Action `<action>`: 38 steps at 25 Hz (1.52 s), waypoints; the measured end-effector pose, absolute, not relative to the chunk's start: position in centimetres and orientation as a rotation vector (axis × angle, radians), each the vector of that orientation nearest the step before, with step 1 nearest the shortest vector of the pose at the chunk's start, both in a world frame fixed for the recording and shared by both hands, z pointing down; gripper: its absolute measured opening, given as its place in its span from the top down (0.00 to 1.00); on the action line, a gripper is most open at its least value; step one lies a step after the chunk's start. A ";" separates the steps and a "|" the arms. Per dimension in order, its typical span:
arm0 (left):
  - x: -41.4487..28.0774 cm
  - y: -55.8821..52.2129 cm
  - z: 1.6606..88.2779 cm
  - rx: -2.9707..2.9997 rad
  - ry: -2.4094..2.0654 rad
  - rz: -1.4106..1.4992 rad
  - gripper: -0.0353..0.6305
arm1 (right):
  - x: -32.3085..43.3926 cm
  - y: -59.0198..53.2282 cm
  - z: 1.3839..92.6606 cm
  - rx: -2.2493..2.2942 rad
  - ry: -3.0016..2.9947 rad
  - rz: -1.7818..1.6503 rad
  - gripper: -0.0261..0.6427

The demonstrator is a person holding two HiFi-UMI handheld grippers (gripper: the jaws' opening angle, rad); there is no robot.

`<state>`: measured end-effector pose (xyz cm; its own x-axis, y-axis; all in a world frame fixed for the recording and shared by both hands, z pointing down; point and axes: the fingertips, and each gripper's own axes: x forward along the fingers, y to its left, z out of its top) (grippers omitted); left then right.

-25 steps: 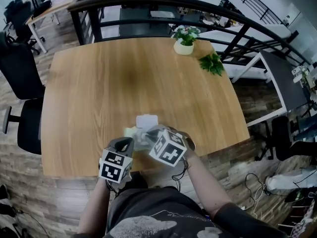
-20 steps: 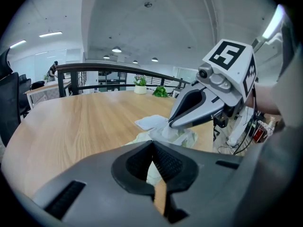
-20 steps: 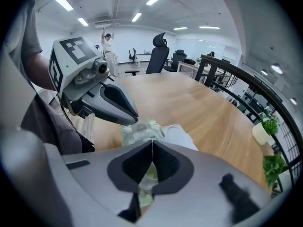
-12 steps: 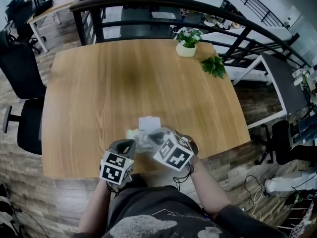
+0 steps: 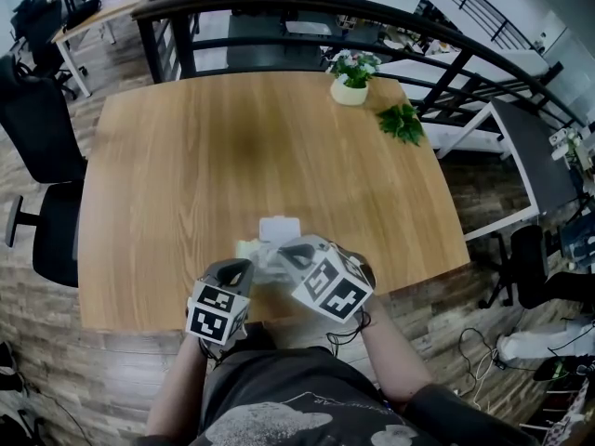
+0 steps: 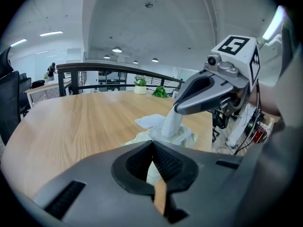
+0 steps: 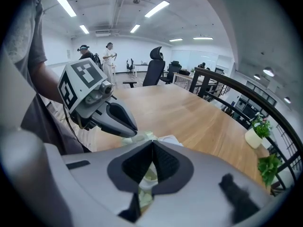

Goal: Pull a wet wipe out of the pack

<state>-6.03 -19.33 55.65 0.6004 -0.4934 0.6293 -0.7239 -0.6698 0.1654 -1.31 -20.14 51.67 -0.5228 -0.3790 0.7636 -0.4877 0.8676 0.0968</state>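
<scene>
Head view: wooden table (image 5: 232,137); person stands at its near edge with a gripper in each hand, both grippers over the pack (image 6: 184,135).
pack: pale green, lying flat on the table close to the near edge, between the two gripper tips.
lid flap (image 5: 279,228): white, folded open on the pack's far side, resting on the table.
wet wipe (image 6: 171,123): white strip drawn up out of the pack's top opening, lower end inside the pack, upper end in the right gripper.
right gripper (image 7: 152,144): above the pack, pointing steeply down; fingers pressed together and pinching the top of the wet wipe, white material showing between the pads.
left gripper (image 6: 152,144): low, tip on the pack's near edge; fingers pressed together on that edge, pale pack material visible in the gap behind the tips.
flower pot (image 5: 350,91): white, flowers in it, at the table's far edge, well away from the pack.
green sprig (image 5: 402,122): on the table just right of the flower pot, not touching it.
railing (image 5: 279,7): dark, curved, behind the table.
office chair (image 5: 42,137): black, left of the table.
</scene>
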 end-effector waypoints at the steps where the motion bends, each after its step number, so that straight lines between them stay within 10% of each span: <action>1: -6.0 -19.3 55.7 2.423 -0.977 0.774 0.93 | -1.3 -20.1 51.6 0.627 -2.183 0.158 0.93; 38: -2.0 -3.0 45.5 2.426 -1.337 0.326 0.92 | 8.2 -2.3 42.2 0.868 -2.398 0.041 0.93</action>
